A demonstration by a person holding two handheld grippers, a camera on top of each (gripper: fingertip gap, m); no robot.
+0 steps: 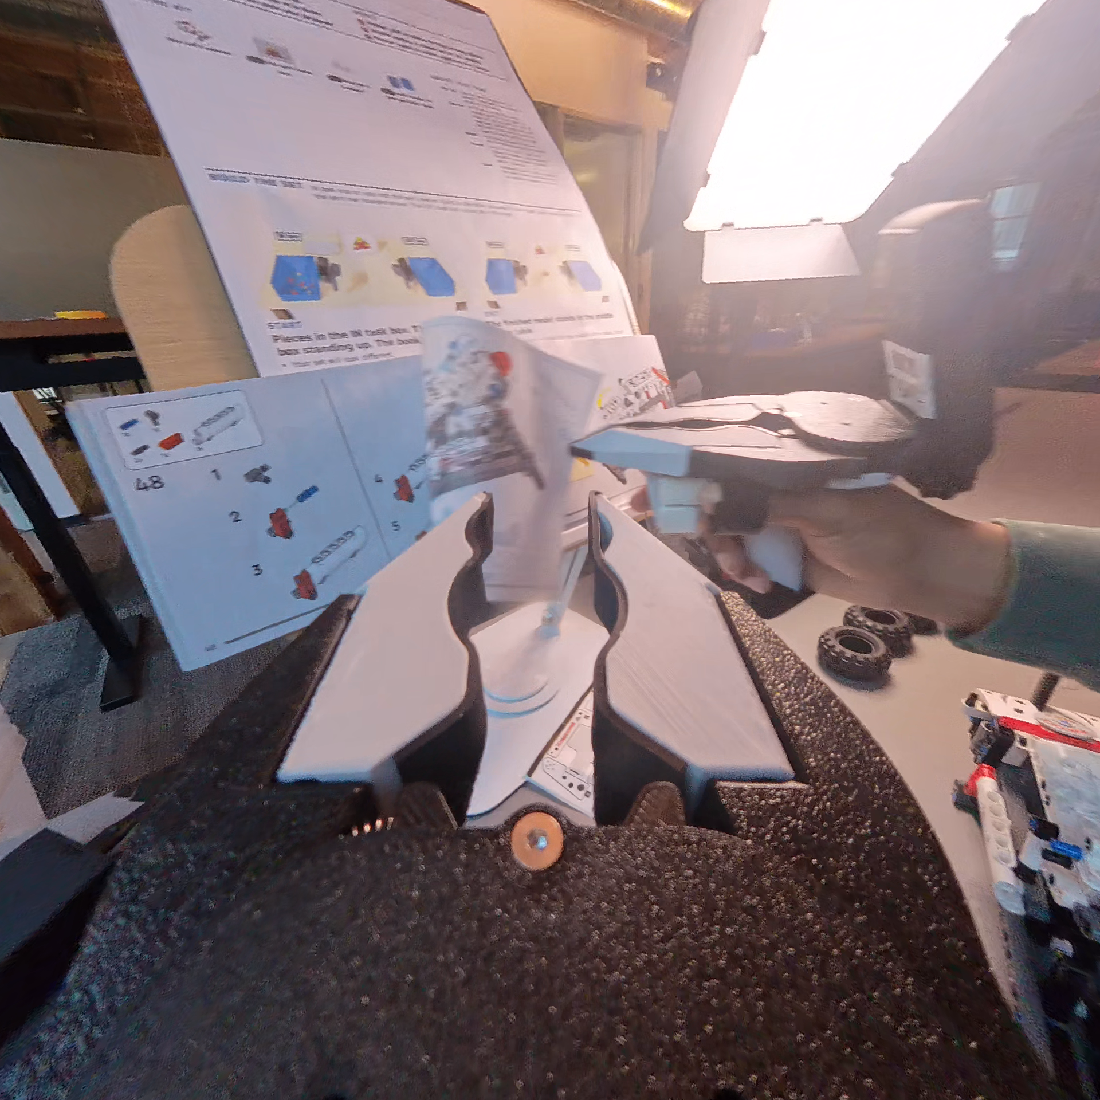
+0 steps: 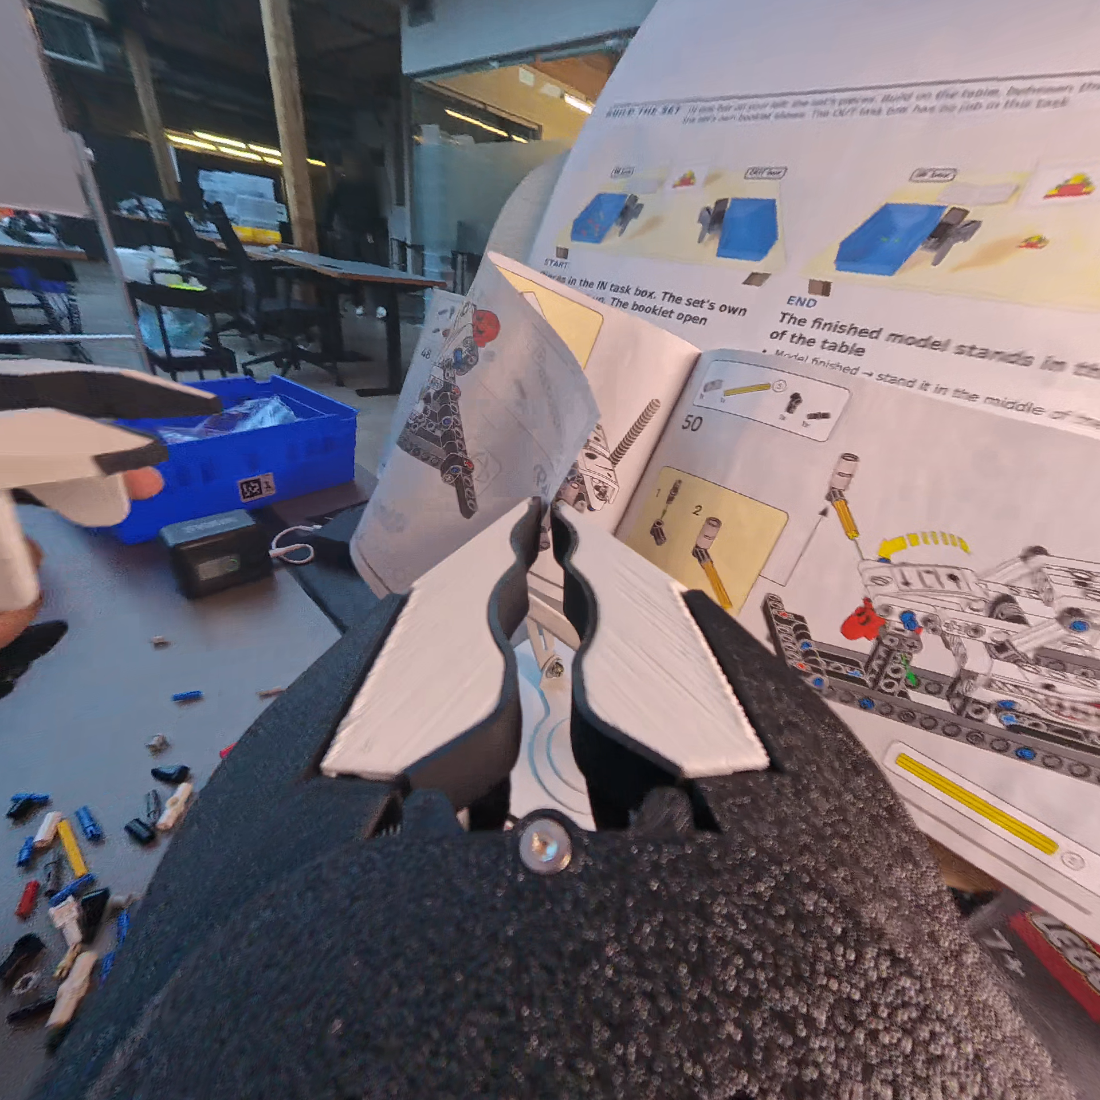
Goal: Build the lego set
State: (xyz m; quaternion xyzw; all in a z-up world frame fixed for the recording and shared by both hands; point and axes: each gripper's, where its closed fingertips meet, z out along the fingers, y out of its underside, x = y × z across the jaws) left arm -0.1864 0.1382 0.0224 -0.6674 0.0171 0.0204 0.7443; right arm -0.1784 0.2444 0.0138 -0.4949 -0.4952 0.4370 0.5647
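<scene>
The open instruction booklet [image 1: 238, 506] stands propped behind the table and also shows in the right wrist view [image 2: 893, 536]. One of its pages [image 1: 494, 416] is lifted and curled mid-turn [image 2: 506, 416]. My right gripper [image 2: 544, 518] is shut on that page's lower edge; it reaches in from the right in the left wrist view [image 1: 580, 449]. My left gripper [image 1: 541, 506] is open and empty just in front of the curled page; it also shows at the left of the right wrist view [image 2: 149, 428]. The partly built white, red and black model [image 1: 1041, 803] lies at the right.
A large printed sheet [image 1: 357, 178] stands behind the booklet. Black tyres [image 1: 857, 649] lie near the model. Loose small pieces [image 2: 71, 863] are scattered on the table at the left. A blue box [image 2: 250, 452] and a small black device [image 2: 214, 553] sit beyond them. Spacing between my two grippers at the tips: around 11 cm.
</scene>
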